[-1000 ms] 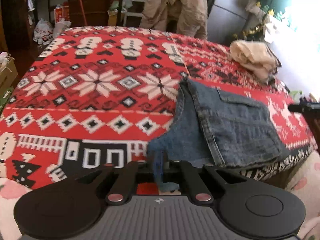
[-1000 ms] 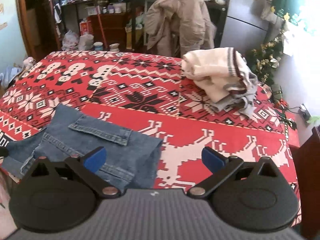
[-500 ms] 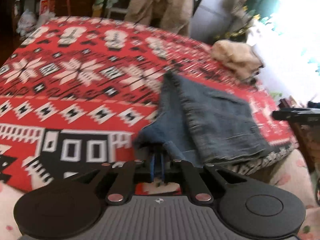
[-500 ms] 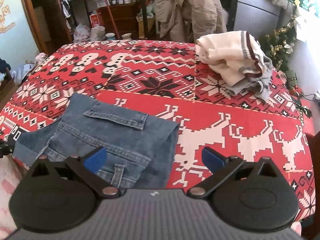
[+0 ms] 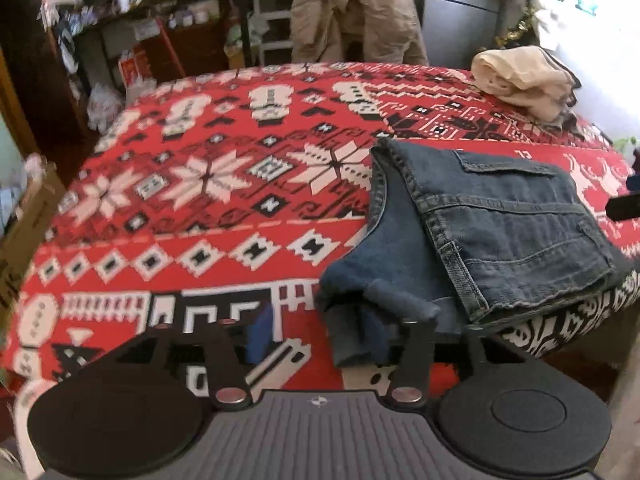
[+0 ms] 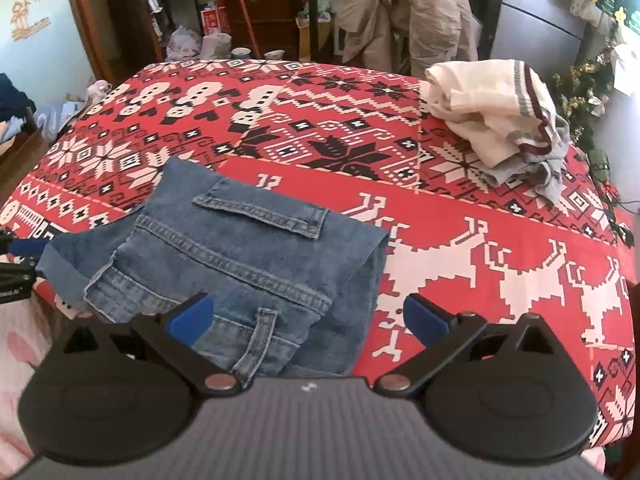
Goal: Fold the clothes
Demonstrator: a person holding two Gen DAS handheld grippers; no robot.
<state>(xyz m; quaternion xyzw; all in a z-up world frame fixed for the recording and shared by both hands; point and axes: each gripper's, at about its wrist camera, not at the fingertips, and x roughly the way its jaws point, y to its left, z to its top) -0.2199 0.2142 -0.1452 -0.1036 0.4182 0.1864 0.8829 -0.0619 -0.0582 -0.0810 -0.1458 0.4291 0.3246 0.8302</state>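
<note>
Left gripper (image 5: 316,332): hanging over the near left edge of the table, jaws having just been opening and now standing apart; a rolled denim cuff is lying between them, draped against the right finger, with the left blue pad (image 5: 260,332) clear of the cloth.

Denim garment (image 6: 240,256): lying folded on the near left part of the table, pocket flap facing up, one corner trailing off toward the near left edge.

Patterned blanket (image 6: 360,120): red, white and black, covering the whole table (image 5: 560,332) and lying under every garment.

Right gripper (image 6: 306,316): hovering above the near edge of the folded denim, jaws standing wide apart and gripping nothing; its left pad is sitting over the denim, its right pad over bare blanket.

Cream sweater (image 6: 492,120): lying crumpled with grey cloth under it at the far right, well apart from the denim.

Tan coat (image 6: 404,8): hanging over a chair beyond the far edge.
</note>
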